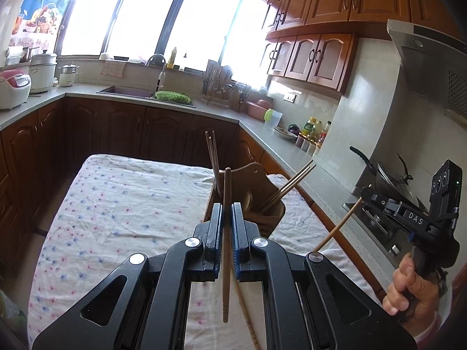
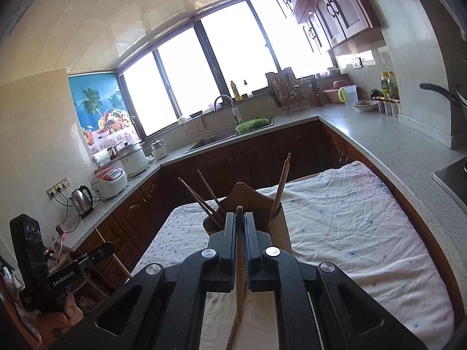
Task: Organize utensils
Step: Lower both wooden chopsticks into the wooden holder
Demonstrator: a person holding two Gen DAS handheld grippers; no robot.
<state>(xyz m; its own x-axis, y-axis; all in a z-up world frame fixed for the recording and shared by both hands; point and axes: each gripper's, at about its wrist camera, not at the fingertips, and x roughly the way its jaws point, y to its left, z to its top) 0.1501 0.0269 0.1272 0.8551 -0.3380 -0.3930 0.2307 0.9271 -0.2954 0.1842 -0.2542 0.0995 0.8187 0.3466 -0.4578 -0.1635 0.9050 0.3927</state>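
Each claw, left (image 1: pixel 227 218) and right (image 2: pixel 240 227), grips one chopstick (image 1: pixel 226 233) above the desk (image 1: pixel 116 198); next, lowering both into the wooden holder (image 1: pixel 256 192).

A home kitchen: wooden cabinets (image 1: pixel 318 55), sink (image 1: pixel 128 91), rice cooker (image 1: pixel 13 87), range hood (image 1: pixel 432 67).

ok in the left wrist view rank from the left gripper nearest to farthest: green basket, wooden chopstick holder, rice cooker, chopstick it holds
1. chopstick, clamped in the left gripper
2. wooden chopstick holder, just ahead on the table
3. rice cooker, far left counter
4. green basket, by the sink; close call with 3
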